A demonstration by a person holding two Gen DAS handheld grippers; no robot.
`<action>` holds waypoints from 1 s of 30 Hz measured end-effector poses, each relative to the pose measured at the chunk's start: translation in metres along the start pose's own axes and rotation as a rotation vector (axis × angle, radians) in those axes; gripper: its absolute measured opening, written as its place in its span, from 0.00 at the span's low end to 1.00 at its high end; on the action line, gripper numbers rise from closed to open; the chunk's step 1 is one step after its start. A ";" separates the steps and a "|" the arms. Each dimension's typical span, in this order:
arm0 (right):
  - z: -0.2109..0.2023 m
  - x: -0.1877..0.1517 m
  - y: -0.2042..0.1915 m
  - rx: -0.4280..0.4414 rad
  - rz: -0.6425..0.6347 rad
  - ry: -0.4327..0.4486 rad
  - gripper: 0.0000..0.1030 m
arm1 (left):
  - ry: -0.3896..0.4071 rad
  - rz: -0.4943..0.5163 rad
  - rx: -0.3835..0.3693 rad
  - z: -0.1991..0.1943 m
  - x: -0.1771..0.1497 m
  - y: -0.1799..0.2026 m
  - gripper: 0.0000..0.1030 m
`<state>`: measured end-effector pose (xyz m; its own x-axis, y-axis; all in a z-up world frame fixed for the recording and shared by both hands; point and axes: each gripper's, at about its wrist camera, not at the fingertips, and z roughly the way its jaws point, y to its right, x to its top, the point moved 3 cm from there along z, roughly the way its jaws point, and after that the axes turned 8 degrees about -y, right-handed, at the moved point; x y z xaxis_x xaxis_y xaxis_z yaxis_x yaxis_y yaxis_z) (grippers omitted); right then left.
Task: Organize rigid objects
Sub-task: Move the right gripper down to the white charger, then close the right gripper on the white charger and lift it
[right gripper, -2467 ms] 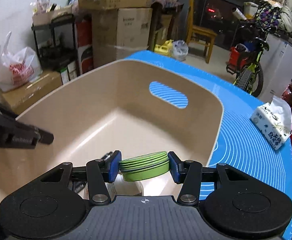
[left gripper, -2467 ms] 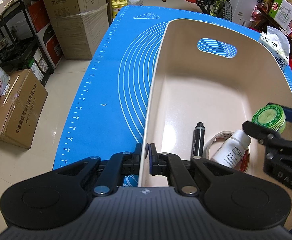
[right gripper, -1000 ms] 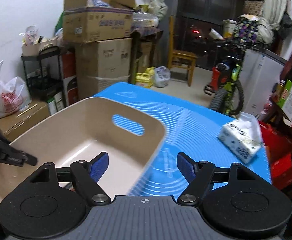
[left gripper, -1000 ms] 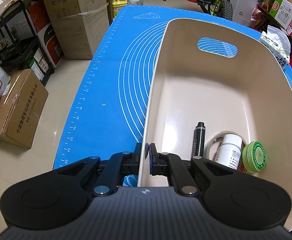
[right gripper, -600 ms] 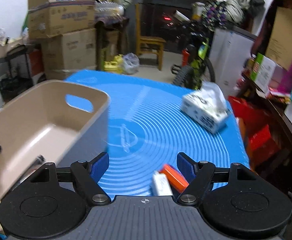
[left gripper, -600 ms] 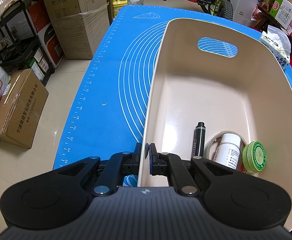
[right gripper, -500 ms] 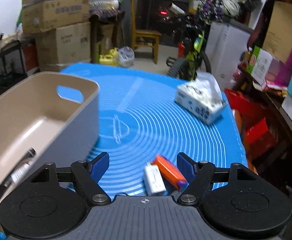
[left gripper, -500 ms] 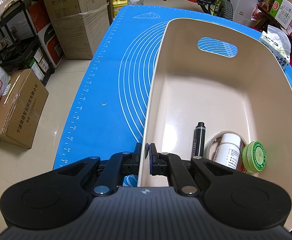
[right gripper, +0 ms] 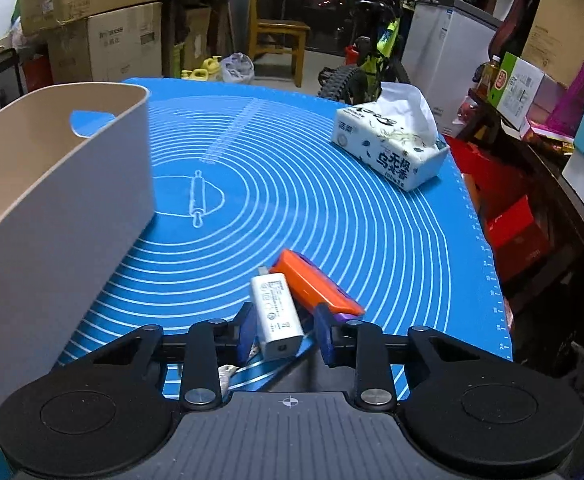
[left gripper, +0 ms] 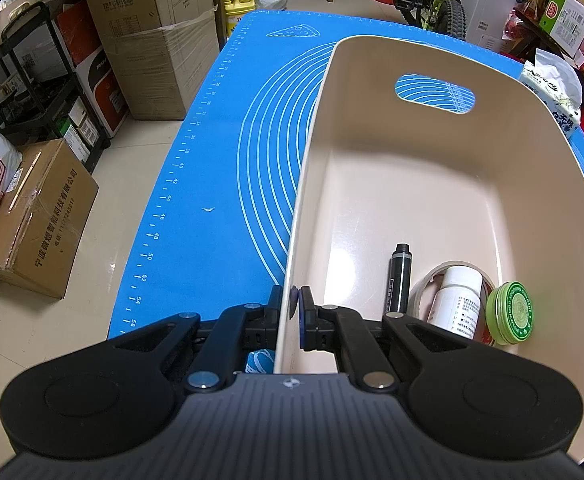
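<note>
The left gripper (left gripper: 292, 312) pinches the beige bin's (left gripper: 311, 152) near wall. The right gripper (right gripper: 286, 330), fingers apart, straddles a white charger (right gripper: 276, 314) beside an orange case (right gripper: 313, 286) on the blue-matted worktop (right gripper: 331, 208).

A blue silicone baking mat (right gripper: 331, 208) covers the table. Left of the right gripper (right gripper: 283, 332) sits a beige bin (right gripper: 52, 208); between its fingers a white charger (right gripper: 276, 314) (touching an orange case (right gripper: 311, 280)); far ahead-right, a tissue pack (right gripper: 387, 148).

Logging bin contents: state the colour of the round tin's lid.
Green, with a fine printed pattern. The round tin shows best in the left wrist view.
</note>
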<state>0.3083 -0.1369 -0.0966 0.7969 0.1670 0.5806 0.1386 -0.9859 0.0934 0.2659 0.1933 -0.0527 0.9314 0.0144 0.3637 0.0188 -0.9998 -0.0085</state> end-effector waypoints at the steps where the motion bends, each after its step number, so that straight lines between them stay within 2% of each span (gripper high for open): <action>1: 0.002 0.000 0.001 0.004 -0.004 0.000 0.44 | 0.000 0.001 0.001 0.000 0.000 0.000 0.08; 17: 0.028 0.003 -0.008 0.024 -0.058 -0.047 0.43 | -0.005 0.006 0.015 0.002 0.000 0.004 0.09; 18: 0.031 0.004 -0.009 0.027 -0.061 -0.052 0.43 | -0.005 0.006 0.016 0.002 0.000 0.004 0.09; 20: 0.033 0.004 -0.010 0.031 -0.069 -0.057 0.34 | -0.005 0.007 0.018 0.002 0.000 0.005 0.09; 25: 0.031 0.001 -0.010 0.038 -0.047 -0.047 0.31 | -0.005 0.007 0.018 0.002 0.000 0.005 0.09; 30: 0.017 0.000 -0.011 0.028 -0.051 0.004 0.31 | -0.005 0.008 0.019 0.002 0.000 0.005 0.09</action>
<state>0.3169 -0.1255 -0.1113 0.7863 0.2167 0.5786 0.1953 -0.9756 0.1000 0.2670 0.1884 -0.0544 0.9335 0.0070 0.3585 0.0185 -0.9994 -0.0285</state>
